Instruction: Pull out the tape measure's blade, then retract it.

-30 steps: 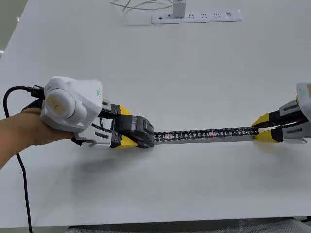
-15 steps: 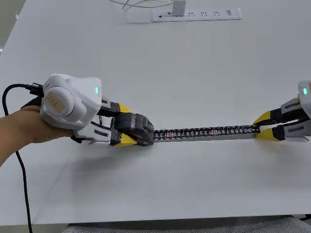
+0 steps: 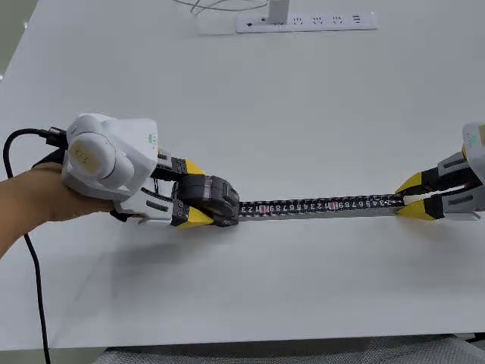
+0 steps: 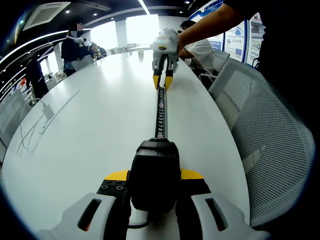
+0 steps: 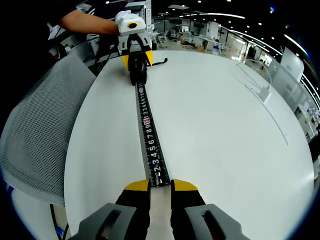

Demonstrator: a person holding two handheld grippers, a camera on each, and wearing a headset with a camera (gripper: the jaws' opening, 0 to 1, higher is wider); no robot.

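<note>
While the white counter (image 3: 303,114) is carrying everything, the left gripper (image 3: 195,196) is clenching its jaws around the black tape measure (image 3: 216,199) at the left. The right gripper (image 3: 407,197) is pinching the tip of the blade (image 3: 318,206), which is lying flat between them. White numerals 2 to 9 are running up to a red mark. The pulled-out length is staying much as it was half a second ago.
</note>
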